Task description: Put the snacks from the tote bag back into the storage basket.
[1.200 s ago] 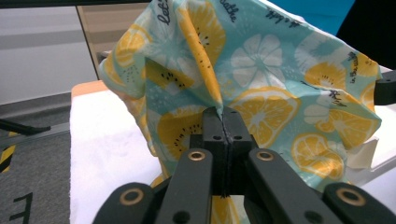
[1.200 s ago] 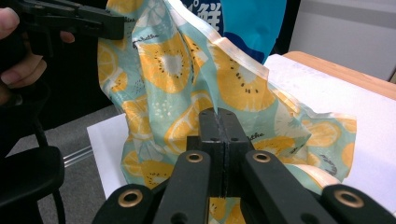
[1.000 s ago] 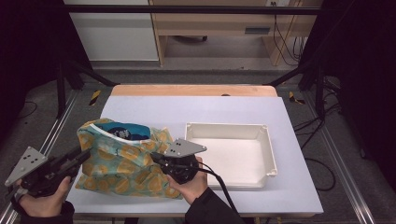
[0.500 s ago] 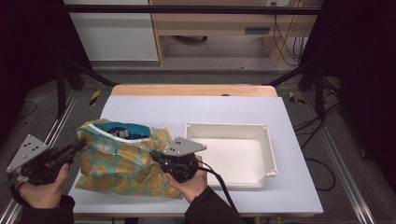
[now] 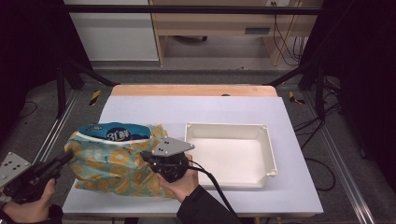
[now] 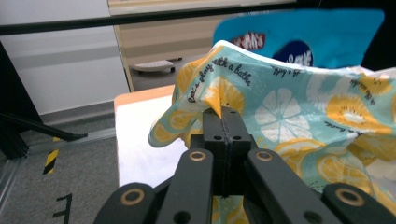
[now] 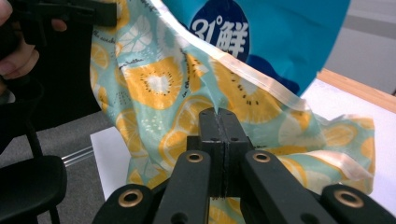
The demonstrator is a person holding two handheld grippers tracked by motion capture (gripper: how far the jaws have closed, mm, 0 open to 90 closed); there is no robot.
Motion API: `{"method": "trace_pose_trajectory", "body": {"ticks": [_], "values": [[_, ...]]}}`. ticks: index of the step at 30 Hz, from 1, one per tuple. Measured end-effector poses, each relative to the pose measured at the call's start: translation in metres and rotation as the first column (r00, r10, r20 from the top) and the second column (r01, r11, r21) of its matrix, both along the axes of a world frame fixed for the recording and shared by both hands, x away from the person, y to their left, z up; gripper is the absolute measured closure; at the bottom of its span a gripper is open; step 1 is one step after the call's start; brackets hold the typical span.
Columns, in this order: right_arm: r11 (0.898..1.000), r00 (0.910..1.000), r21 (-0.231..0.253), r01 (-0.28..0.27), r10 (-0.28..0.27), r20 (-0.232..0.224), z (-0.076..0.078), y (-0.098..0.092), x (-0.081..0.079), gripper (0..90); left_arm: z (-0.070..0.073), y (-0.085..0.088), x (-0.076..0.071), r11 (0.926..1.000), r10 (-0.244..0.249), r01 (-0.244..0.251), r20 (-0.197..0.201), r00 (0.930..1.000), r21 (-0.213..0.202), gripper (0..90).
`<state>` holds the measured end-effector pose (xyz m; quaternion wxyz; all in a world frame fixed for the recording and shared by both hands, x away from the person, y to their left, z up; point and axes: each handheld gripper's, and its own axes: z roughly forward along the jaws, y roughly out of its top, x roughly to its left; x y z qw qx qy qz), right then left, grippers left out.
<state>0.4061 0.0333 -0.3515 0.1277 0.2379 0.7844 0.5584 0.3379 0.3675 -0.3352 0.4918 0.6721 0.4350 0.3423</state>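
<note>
The fruit-print cloth bag (image 5: 112, 165) lies on the left half of the white desk (image 5: 233, 109), just beside the empty white tray (image 5: 229, 156), with a blue packet (image 5: 114, 132) poking out of its mouth. The left gripper (image 6: 223, 112) has its fingers pressed together on a pinch of the bag's rim, and the right gripper (image 7: 218, 114) is likewise clamped on a fold of the cloth near the opening, so the mouth is held from two sides. The step in hand looks like freeing the packet from the bag, probably towards the tray, though how deep the packet sits inside is hard to judge from above. To do it well, keep both pinches on cloth alone, not on the packet's film, draw the two holds apart evenly so the opening stays taut, and tilt or pull the bag back low over the desk so the packet slides out rather than drops
</note>
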Motion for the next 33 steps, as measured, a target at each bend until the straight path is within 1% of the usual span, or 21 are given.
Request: {"method": "trace_pose_trajectory", "body": {"ticks": [2, 3, 4, 5, 8, 11, 17, 21, 26, 27, 28, 30, 31, 32, 33], "values": [[1.000, 1.0000, 0.003, 0.001, -0.001, -0.005, -0.003, -0.003, 0.000, 90.0, -0.002, 0.000, -0.001, 1.0000, -0.002, 0.002, -0.002, 1.0000, -0.003, 90.0], [1.000, 1.0000, 0.003, 0.003, -0.003, -0.009, -0.004, -0.005, -0.001, 90.0, -0.005, -0.001, -0.001, 0.9999, -0.010, 0.010, -0.009, 0.9999, -0.010, 90.0], [1.000, 0.9999, 0.004, 0.004, -0.004, -0.010, -0.005, -0.006, -0.001, 90.0, -0.005, -0.001, -0.001, 0.9999, -0.010, 0.010, -0.009, 0.9999, -0.010, 90.0], [1.000, 0.9999, 0.004, 0.006, -0.006, -0.014, -0.006, -0.008, -0.001, 90.0, -0.007, -0.001, -0.001, 0.9996, -0.021, 0.021, -0.010, 0.9997, -0.019, 90.0], [1.000, 0.9997, 0.008, 0.011, -0.010, -0.020, -0.009, -0.011, -0.001, 90.0, -0.010, -0.003, -0.001, 0.9996, -0.024, 0.024, -0.016, 0.9996, -0.012, 90.0], [1.000, 0.9994, 0.008, 0.016, -0.015, -0.030, -0.014, -0.013, -0.002, 90.0, -0.018, -0.005, 0.000, 0.9995, -0.031, 0.031, -0.035, 0.9989, -0.010, 90.0], [1.000, 0.9978, 0.001, 0.023, -0.023, -0.062, -0.030, -0.013, -0.001, 90.0, -0.031, -0.007, 0.001, 0.9994, -0.033, 0.032, -0.074, 0.9967, -0.012, 90.0], [1.000, 0.9961, 0.001, 0.031, -0.031, -0.082, -0.039, -0.014, -0.002, 90.0, -0.040, -0.009, 0.002, 0.9992, -0.040, 0.041, -0.101, 0.9941, 0.000, 90.0], [0.999, 0.9948, -0.003, 0.033, -0.033, -0.097, -0.046, -0.015, -0.002, 90.0, -0.046, -0.010, 0.002, 0.9991, -0.041, 0.042, -0.120, 0.9919, 0.004, 90.0], [0.999, 0.9939, -0.005, 0.035, -0.035, -0.105, -0.050, -0.015, -0.003, 90.0, -0.049, -0.010, 0.003, 0.9989, -0.042, 0.044, -0.132, 0.9904, 0.016, 90.0], [0.999, 0.9939, -0.005, 0.035, -0.035, -0.105, -0.050, -0.015, -0.003, 90.0, -0.049, -0.010, 0.003, 0.9989, -0.042, 0.044, -0.132, 0.9904, 0.016, 90.0], [0.999, 0.9930, -0.011, 0.034, -0.035, -0.112, -0.056, -0.014, -0.004, 90.0, -0.053, -0.011, 0.004, 0.9990, -0.040, 0.043, -0.142, 0.9891, 0.016, 90.0], [0.999, 0.9925, -0.014, 0.036, -0.037, -0.116, -0.058, -0.014, -0.004, 90.0, -0.057, -0.011, 0.004, 0.9989, -0.041, 0.044, -0.154, 0.9872, 0.016, 90.0], [0.999, 0.9922, -0.015, 0.037, -0.039, -0.119, -0.060, -0.014, -0.004, 90.0, -0.057, -0.011, 0.004, 0.9989, -0.041, 0.044, -0.154, 0.9872, 0.016, 90.0], [0.999, 0.9914, -0.014, 0.037, -0.038, -0.125, -0.062, -0.014, -0.005, 90.0, -0.060, -0.012, 0.005, 0.9987, -0.043, 0.047, -0.167, 0.9849, 0.020, 90.0]]}}
